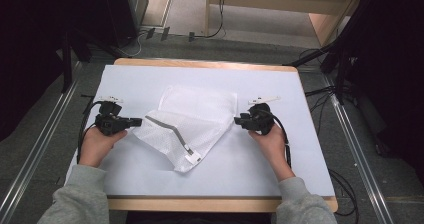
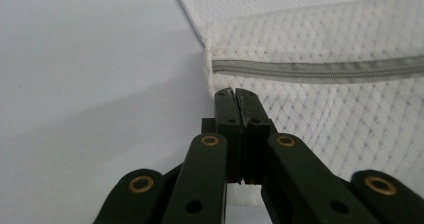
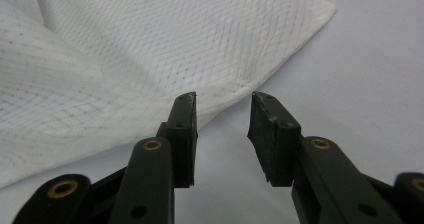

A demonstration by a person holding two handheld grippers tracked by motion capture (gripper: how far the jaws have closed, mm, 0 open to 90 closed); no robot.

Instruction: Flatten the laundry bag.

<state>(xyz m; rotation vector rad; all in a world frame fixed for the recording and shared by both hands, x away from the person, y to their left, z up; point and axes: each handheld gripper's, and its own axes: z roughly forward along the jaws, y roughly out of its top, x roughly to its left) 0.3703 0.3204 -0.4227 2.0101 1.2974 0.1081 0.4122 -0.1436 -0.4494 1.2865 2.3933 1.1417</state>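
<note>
We've got a white mesh bag [image 1: 192, 121] with a grey zipper [image 2: 320, 68], on a white-topped desk [image 1: 260, 169] with wood edging.

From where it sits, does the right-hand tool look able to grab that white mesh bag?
Probably yes. The right tool is open, and the edge of the mesh bag lies just ahead of it on the white table cover, with nothing between them. The left tool is shut at the bag's opposite side.

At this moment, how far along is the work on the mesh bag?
Partly folded: the mesh bag lies doubled over on the table, zipper facing up. In hand: the left gripper is shut at the bag's edge; the right gripper is open beside its other edge. Any further folding remains.
</note>
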